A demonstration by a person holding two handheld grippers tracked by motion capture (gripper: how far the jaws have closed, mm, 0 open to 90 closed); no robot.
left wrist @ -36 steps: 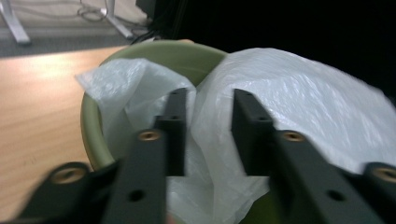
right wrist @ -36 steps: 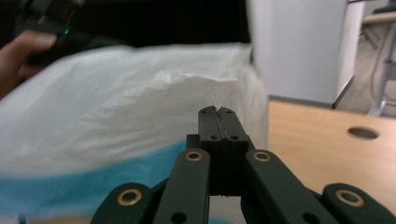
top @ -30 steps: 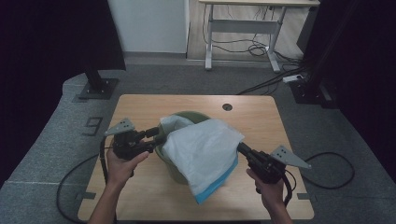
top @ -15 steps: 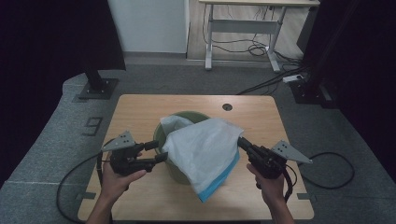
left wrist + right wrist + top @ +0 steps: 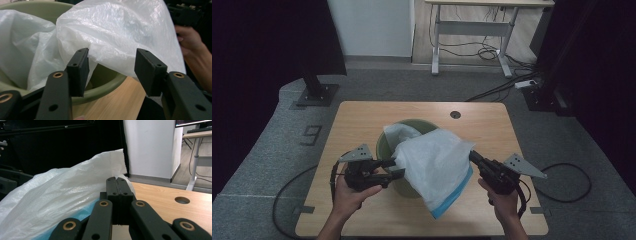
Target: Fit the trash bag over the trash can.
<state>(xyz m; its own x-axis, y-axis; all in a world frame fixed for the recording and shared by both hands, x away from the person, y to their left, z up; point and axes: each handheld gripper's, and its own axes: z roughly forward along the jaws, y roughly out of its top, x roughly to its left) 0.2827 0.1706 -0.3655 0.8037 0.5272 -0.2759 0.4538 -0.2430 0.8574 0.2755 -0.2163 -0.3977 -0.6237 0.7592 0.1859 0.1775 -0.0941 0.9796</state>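
- So far the white plastic bag (image 5: 434, 167) lies over the green bin (image 5: 384, 147) at table centre, partly inside.
- Right gripper (image 5: 474, 159), at 4 o'clock, is clamped on the bag's edge.
- Left gripper (image 5: 111, 71), at 8 o'clock, stands apart around the bag's hem, its jaws having just been closing; spreading over the rim remains.

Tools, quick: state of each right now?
Left tool: open, jaws just closing, bag edge between them, not pinched.
Right tool: closed on the bag.
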